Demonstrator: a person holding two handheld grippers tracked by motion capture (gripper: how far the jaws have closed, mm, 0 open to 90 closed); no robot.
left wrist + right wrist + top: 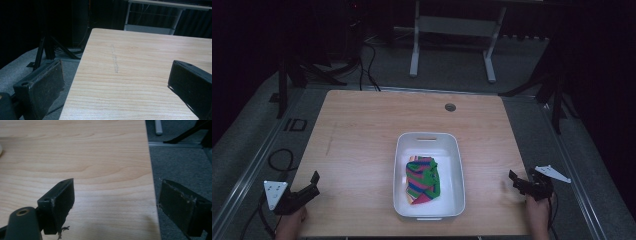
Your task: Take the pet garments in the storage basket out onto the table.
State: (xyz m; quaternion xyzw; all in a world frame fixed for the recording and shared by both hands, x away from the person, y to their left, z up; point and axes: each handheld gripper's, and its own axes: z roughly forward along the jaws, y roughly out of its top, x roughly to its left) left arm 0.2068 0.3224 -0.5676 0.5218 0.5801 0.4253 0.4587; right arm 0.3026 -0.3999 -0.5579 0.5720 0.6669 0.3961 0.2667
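A white tub (452, 150) stands in the middle of the wooden table (362, 135), and a crumpled cloth (423, 179) striped green, blue, pink and yellow lies inside it. My left gripper (313, 181) hovers open over the table's front left corner, far from the tub. In the left gripper view its gripper (116, 75) spans bare wood and the table's left edge. My right gripper (513, 178) sits open at the front right edge. In the right gripper view its gripper (116, 195) straddles the table's right edge, with nothing between the jaws.
A round cable hole (450, 107) marks the table's far side. Grey carpet (180, 162) surrounds the table, with black tripod legs (47, 50) and cables at the left. A white desk frame (452, 40) stands beyond the far edge.
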